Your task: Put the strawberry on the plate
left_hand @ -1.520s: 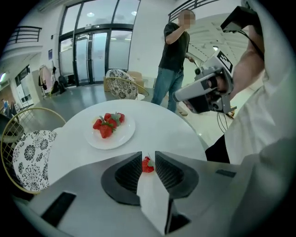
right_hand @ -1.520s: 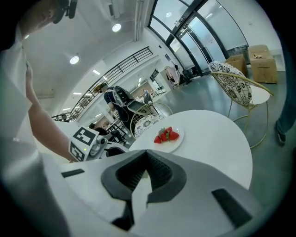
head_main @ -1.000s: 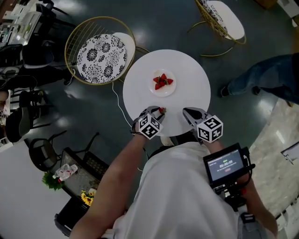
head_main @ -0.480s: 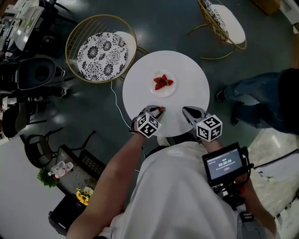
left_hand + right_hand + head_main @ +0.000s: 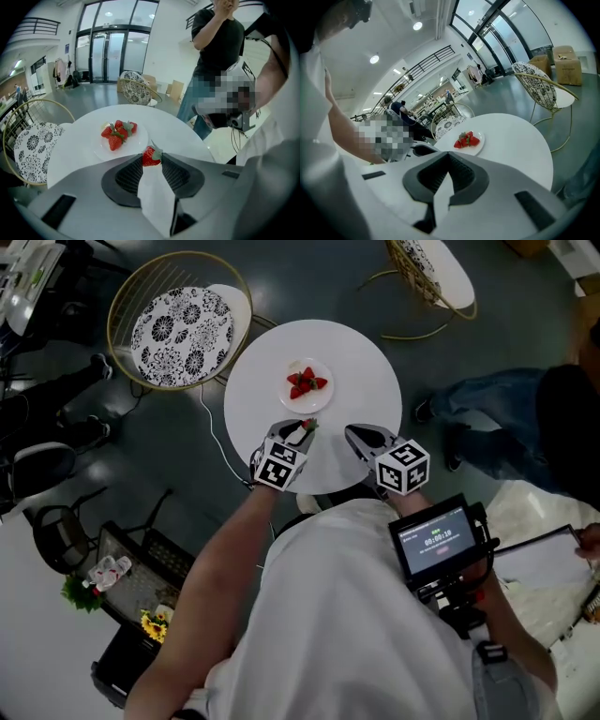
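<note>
One strawberry point(image 5: 150, 157) is pinched at the very tips of the left gripper point(image 5: 151, 161), whose jaws are closed on its red flesh with the green cap tilted up and to the right. It hangs over the bare white bench point(image 5: 366, 371), just short of the near rim of the plate point(image 5: 136, 143). Several other berries point(image 5: 117, 133) are heaped near the plate's middle. The right gripper point(image 5: 446, 159) hovers at the near edge of the bench, well apart from the plate. Its jaws are brought together with nothing between them, so it seems to have no part in this step. By my reading the carry is nearly done, and only the last reach and the release remain. The hold looks slight, since only the jaw tips bear on a soft, tapered fruit. A jolt could let it slide out onto the bench, while a harder squeeze would likely bruise it. Opening the jaws before the berry is past the rim would drop it on the bench, where it might roll. Letting go right over the heap could make it tumble off, or nudge another berry across the plate's shallow edge.
</note>
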A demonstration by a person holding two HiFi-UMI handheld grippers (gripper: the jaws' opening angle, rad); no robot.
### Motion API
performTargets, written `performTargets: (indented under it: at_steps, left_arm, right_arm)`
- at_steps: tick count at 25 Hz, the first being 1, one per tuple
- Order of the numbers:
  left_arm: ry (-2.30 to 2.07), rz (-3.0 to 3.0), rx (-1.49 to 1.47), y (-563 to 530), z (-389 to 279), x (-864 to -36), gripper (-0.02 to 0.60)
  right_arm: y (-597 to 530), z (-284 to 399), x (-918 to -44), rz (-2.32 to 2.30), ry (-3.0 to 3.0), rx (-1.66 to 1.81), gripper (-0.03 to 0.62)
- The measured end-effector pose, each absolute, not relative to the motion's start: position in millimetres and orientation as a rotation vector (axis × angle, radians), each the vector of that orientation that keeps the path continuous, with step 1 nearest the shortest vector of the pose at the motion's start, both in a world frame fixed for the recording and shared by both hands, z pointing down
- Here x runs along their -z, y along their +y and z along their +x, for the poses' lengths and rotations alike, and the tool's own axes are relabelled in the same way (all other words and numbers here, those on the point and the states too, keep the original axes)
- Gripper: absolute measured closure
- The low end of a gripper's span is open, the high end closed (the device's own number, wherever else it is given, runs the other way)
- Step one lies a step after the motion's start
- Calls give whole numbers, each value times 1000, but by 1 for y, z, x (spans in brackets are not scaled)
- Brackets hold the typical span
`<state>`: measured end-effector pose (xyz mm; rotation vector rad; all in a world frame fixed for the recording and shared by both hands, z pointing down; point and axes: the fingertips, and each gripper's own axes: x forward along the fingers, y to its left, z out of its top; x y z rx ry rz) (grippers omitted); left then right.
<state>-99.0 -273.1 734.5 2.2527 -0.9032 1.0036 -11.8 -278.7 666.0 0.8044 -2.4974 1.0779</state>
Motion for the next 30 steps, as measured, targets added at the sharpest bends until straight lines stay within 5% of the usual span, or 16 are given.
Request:
performTargets:
  at_steps: [30]
  left_arm:
    - [-1090, 1987, -1033, -326, -94, -762, 446]
  right_arm:
    - [-283, 5, -672, 860, -2432, -1118, 588]
